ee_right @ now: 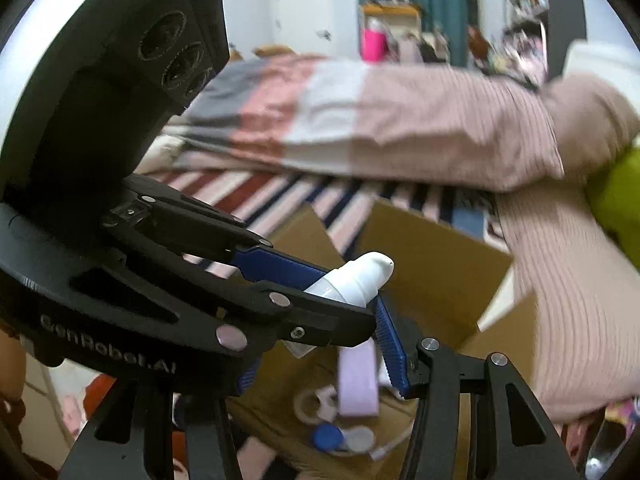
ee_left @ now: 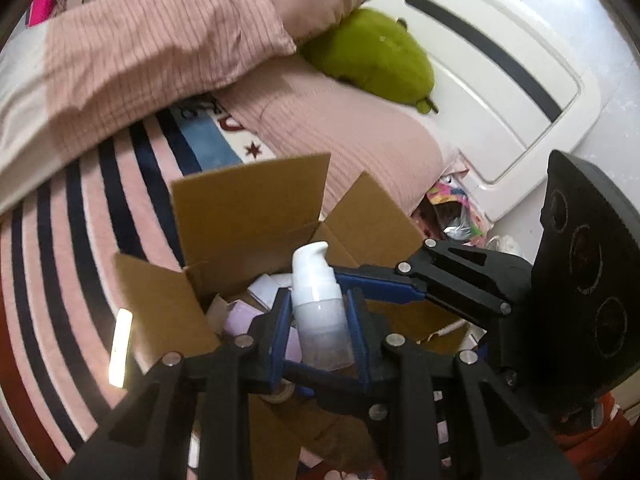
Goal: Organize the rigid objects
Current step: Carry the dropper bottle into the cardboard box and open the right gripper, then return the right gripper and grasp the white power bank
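My left gripper (ee_left: 318, 320) is shut on a white pump bottle (ee_left: 316, 300), held upright above an open cardboard box (ee_left: 248, 204) on the striped bed. In the right wrist view the same bottle (ee_right: 356, 276) sits between the left gripper's blue fingers (ee_right: 280, 268), over the box (ee_right: 432, 256). My right gripper (ee_right: 328, 368) is open and empty; its right blue finger (ee_right: 394, 348) shows beside the bottle, its left finger is mostly hidden behind the left gripper. The right gripper also shows in the left wrist view (ee_left: 380, 284), reaching in from the right.
The box holds a lilac package (ee_right: 358, 380), a roll of tape (ee_right: 316, 402), a blue-and-white lens case (ee_right: 344, 438) and small white items. Pink pillows (ee_left: 160, 48) and a green plush toy (ee_left: 372, 56) lie beyond the box. A white headboard (ee_left: 500, 92) stands at right.
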Motion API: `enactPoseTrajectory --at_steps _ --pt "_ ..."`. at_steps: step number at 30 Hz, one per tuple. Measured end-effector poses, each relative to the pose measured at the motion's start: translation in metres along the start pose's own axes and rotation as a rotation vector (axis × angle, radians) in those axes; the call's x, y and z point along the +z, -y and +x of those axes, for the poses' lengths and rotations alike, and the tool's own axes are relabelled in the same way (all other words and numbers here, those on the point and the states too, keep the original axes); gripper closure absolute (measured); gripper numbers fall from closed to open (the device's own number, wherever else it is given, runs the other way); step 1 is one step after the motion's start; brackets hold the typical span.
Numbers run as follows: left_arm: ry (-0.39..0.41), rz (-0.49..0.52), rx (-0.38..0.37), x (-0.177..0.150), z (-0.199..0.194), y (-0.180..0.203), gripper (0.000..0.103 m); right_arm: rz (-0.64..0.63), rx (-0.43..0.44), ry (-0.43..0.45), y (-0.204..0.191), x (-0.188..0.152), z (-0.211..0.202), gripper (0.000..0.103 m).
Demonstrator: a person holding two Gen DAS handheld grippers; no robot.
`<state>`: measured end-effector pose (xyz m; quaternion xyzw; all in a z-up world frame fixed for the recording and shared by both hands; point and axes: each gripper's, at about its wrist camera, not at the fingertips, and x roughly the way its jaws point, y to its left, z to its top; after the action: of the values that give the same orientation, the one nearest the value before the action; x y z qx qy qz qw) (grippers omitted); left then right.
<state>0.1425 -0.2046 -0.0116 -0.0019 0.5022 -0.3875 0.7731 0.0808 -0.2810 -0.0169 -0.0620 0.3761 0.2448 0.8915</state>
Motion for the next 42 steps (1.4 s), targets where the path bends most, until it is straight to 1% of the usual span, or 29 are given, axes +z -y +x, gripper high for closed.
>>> enactPoseTrajectory --at_steps 2,3,4,5,6,8,9,12,13,15,17,18,19,20,21,23,25,28,32,33,34,35,37,38,40,42 --pt "-0.013 -0.007 0.009 0.002 0.007 0.000 0.076 0.040 -0.002 -0.046 0.012 -0.003 0.005 0.056" --pt "-0.014 -0.008 0.039 0.003 0.009 0.000 0.072 0.058 -0.002 -0.061 0.016 -0.006 0.007 0.056" --pt "-0.013 -0.003 0.085 0.003 0.010 0.001 0.060 0.072 0.000 -0.073 0.020 -0.007 0.010 0.056" --pt "-0.009 0.005 0.103 0.002 0.010 0.002 0.050 0.075 -0.003 -0.085 0.023 -0.009 0.012 0.055" --pt "-0.004 0.014 0.108 0.001 0.007 0.004 0.047 0.079 -0.011 -0.087 0.024 -0.010 0.013 0.053" --pt "0.015 0.020 0.124 -0.001 0.000 0.005 0.038 0.085 -0.022 -0.082 0.025 -0.012 0.014 0.034" --pt "0.025 0.019 0.128 -0.002 -0.004 0.004 0.038 0.084 -0.017 -0.076 0.025 -0.013 0.013 0.032" --pt "0.065 0.003 0.135 -0.008 -0.024 -0.001 0.037 0.075 -0.014 -0.061 0.021 -0.016 0.008 0.030" --pt "0.080 0.001 0.143 -0.010 -0.032 -0.001 0.037 0.071 -0.014 -0.052 0.018 -0.016 0.005 0.027" --pt "0.121 0.005 0.193 -0.016 -0.051 -0.003 0.037 0.065 -0.013 -0.031 0.011 -0.014 0.002 0.018" --pt "0.156 0.001 0.213 -0.024 -0.071 -0.007 0.037 0.058 -0.017 0.012 0.002 -0.009 -0.007 0.008" --pt "0.178 -0.004 0.228 -0.030 -0.083 -0.009 0.036 0.048 -0.015 0.034 -0.005 -0.007 -0.012 0.005" --pt "0.200 -0.007 0.249 -0.036 -0.094 -0.012 0.031 0.038 -0.011 0.053 -0.012 -0.004 -0.015 0.000" --pt "0.226 -0.013 0.275 -0.044 -0.107 -0.016 0.026 0.032 -0.003 0.068 -0.017 -0.001 -0.017 0.000" --pt "0.243 -0.021 0.296 -0.052 -0.116 -0.022 0.026 0.019 0.016 0.098 -0.028 0.003 -0.021 0.000" --pt "0.266 -0.046 0.336 -0.068 -0.134 -0.032 0.026 -0.010 0.038 0.114 -0.048 0.010 -0.023 0.000" --pt "0.297 -0.077 0.381 -0.089 -0.153 -0.047 0.025 -0.055 0.074 0.106 -0.072 0.017 -0.021 0.000" --pt "0.337 -0.139 0.442 -0.120 -0.175 -0.068 0.021 -0.135 0.138 0.099 -0.107 0.024 -0.013 0.000" --pt "0.357 -0.219 0.497 -0.160 -0.188 -0.099 0.021 -0.205 0.147 0.108 -0.149 0.023 0.002 0.000" --pt "0.357 -0.238 0.510 -0.171 -0.187 -0.107 0.021 -0.220 0.172 0.106 -0.160 0.020 0.007 0.001" --pt "0.357 -0.254 0.519 -0.179 -0.186 -0.114 0.021 -0.225 0.204 0.095 -0.169 0.018 0.012 0.005" --pt "0.354 -0.270 0.531 -0.188 -0.184 -0.121 0.021 -0.221 0.239 0.075 -0.178 0.015 0.021 0.010" --pt "0.341 -0.297 0.542 -0.205 -0.174 -0.136 0.021 -0.200 0.282 0.031 -0.189 0.008 0.039 0.016" --pt "0.336 -0.305 0.537 -0.210 -0.170 -0.139 0.021 -0.196 0.279 0.018 -0.192 0.005 0.045 0.018" --pt "0.324 -0.324 0.516 -0.221 -0.159 -0.148 0.021 -0.188 0.229 -0.020 -0.198 -0.007 0.064 0.018" --pt "0.315 -0.344 0.479 -0.231 -0.148 -0.155 0.021 -0.165 0.126 -0.070 -0.198 -0.021 0.087 0.019"
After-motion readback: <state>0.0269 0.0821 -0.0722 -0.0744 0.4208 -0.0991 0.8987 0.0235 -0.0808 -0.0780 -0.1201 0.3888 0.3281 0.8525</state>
